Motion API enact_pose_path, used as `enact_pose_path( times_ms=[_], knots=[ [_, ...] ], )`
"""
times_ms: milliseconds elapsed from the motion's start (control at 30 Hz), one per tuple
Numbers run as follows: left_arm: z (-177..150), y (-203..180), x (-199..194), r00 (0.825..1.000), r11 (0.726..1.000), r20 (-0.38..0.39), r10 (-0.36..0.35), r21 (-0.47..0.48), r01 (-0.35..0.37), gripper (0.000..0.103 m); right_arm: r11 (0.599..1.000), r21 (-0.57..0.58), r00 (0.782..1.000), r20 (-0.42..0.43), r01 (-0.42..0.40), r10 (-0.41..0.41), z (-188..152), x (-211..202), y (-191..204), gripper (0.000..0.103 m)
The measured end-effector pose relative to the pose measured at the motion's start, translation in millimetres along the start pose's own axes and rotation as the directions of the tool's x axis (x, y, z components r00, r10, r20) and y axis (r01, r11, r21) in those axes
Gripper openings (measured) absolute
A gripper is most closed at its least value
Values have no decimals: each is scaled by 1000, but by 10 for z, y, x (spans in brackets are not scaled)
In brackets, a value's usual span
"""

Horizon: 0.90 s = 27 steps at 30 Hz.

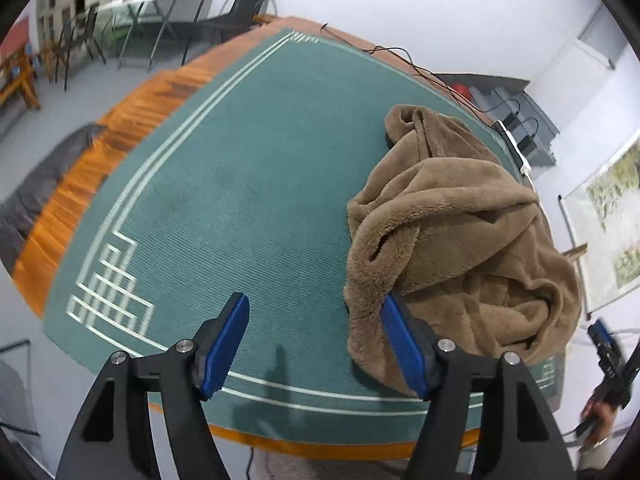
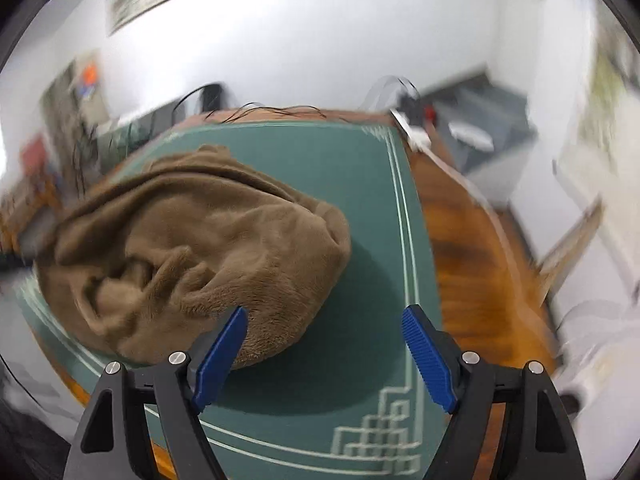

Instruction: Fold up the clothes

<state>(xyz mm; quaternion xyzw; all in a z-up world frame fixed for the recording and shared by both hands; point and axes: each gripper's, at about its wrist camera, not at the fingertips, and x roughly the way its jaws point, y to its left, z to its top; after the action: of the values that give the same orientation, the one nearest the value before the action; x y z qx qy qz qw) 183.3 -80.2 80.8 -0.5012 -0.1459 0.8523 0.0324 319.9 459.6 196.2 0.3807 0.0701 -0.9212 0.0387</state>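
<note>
No writing is readable in either view, and your right wrist view is blurred. The brown fleece garment (image 1: 460, 232) lies crumpled on the green mat (image 1: 248, 184) covering the desk (image 1: 132, 112). Your left gripper (image 1: 314, 312) and right gripper (image 2: 326, 320) both have their fingers spread, empty, beside it.

Left wrist cam: above the near edge of the green mat (image 1: 248, 184), tilted down, facing the far edge; mat's near-left corner low in frame, brown fleece garment (image 1: 460, 240) to the right. Right wrist cam: close over the mat's (image 2: 372, 208) near-right corner, facing the far edge, blurred; garment (image 2: 192, 248) to the left. Both views share the mat, garment and wooden table (image 1: 132, 120).
</note>
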Motion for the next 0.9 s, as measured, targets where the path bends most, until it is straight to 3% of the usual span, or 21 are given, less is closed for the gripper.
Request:
enact_pose_path(
  times_ms=[100,200,267,433,567,633,767,833,900],
  knots=[
    [-18,-132,-50,999,991,26,46,122,-49,76,964,-265,1000,-10,5,-7,62,-13,279,82],
    [-66,-369,-81,993,946,64,104,301,-118,77,866,-500,1000,-23,2,-16,3,77,517,82],
    [-115,-533,-78,992,907,77,102,403,-124,77,827,-563,999,-39,-15,-8,43,179,570,82],
    [-203,-810,-36,998,837,63,4,546,-38,77,758,-651,996,-89,-49,-12,103,465,626,82],
    [-322,-996,12,999,743,40,-34,670,-1,77,682,-729,991,-126,-61,-46,24,696,741,82],
    [-381,-1046,93,1000,694,12,-29,720,11,77,684,-724,987,-154,-85,-40,8,776,744,82],
    [-442,-1093,374,999,603,-44,27,798,19,77,728,-667,970,-243,-158,-13,-16,955,636,82],
    [-395,-1036,548,996,596,-66,62,803,16,77,762,-613,956,-292,-207,25,-5,1022,548,82],
    [-318,-976,693,993,616,-96,71,787,32,77,808,-533,941,-331,-251,73,25,1070,439,81]
  ],
)
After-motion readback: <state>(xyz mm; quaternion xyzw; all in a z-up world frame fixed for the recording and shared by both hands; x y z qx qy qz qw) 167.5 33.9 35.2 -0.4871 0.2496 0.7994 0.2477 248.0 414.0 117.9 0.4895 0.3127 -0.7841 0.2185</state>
